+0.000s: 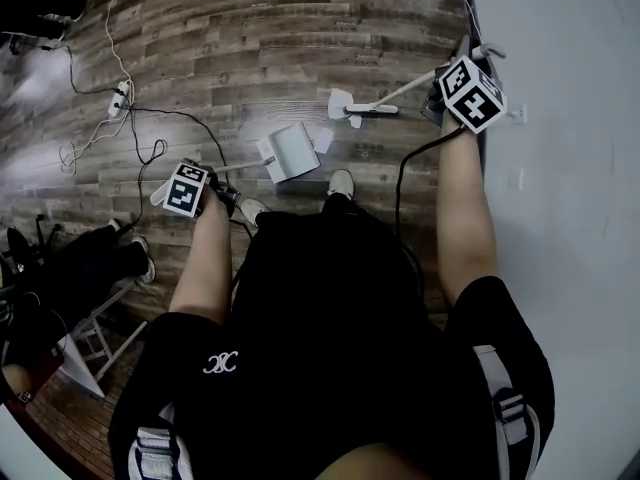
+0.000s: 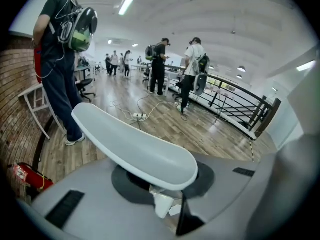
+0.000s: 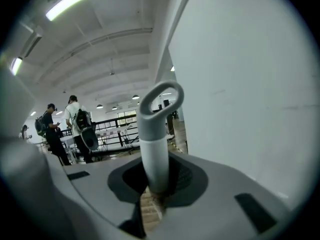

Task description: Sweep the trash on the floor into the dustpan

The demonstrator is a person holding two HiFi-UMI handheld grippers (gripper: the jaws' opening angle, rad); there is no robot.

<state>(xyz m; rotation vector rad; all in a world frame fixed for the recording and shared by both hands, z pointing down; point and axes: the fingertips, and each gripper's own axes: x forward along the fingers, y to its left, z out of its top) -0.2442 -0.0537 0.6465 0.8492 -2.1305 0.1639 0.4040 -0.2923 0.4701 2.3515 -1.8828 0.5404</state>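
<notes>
A white dustpan rests on the wood floor ahead of my feet. Its long handle runs back into my left gripper, which is shut on it. A white broom head touches the floor just beyond the pan. The broom's grey-white handle with a loop end sits in my right gripper, which is shut on it near the wall. A white scrap of trash lies beside the pan's right edge, between pan and broom. In the gripper views both sets of jaws close round their handles.
A white wall runs along the right. A power strip with cables lies at the far left, and a white chair and a person's legs at the near left. People stand further off, by a railing.
</notes>
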